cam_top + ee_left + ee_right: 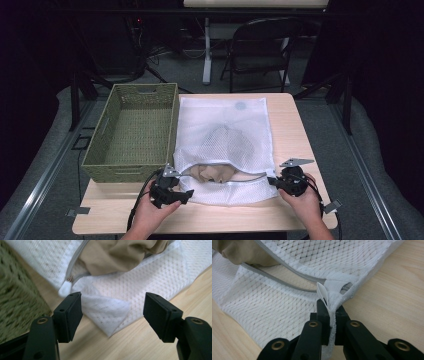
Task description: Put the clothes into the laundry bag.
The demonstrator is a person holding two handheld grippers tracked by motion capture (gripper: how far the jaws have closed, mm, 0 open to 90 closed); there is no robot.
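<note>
One white mesh bag (225, 135) lies flat on the counter (300, 130) with its zipper open and a tan cloth (215, 172) poking out, just beside a green woven basket (132, 132) with nothing inside. The right gripper (329, 315) pinches the bag's corner, while the left gripper (112, 312) stands wide over the other corner

A light wooden table (295, 125) filled the frame's middle, bearing a green woven basket (132, 132) at left and a white mesh bag (225, 145) beside it, seemingly touching.
</note>
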